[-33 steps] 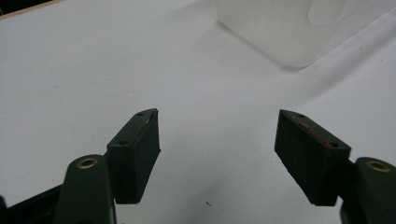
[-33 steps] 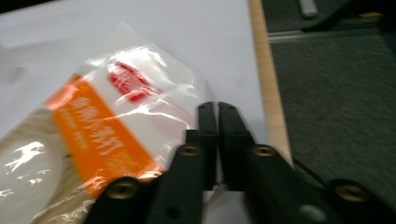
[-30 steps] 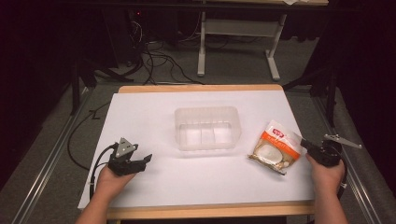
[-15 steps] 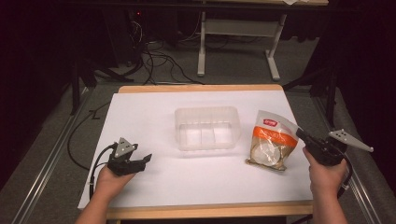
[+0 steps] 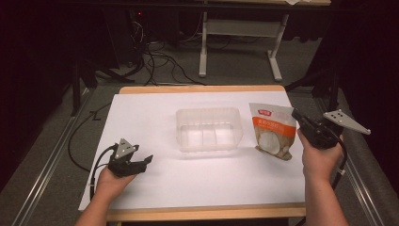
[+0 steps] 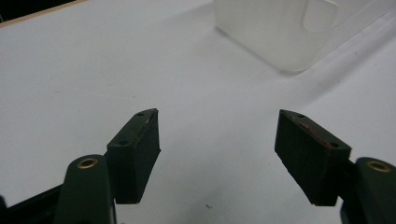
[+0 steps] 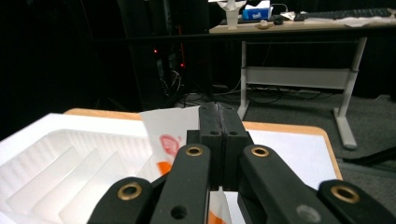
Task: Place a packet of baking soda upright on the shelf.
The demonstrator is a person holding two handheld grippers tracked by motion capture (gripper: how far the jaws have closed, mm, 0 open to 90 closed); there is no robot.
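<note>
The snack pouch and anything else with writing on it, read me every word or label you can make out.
Snack pouch, held by the right claw: a red logo patch near its top with white characters, too small and blurred to read.
Clear plastic tray: no text visible.
Nothing legible anywhere.

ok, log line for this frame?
right tool: shut on snack pouch, lifted | left tool: open, idle on table | clear tray: empty
</note>
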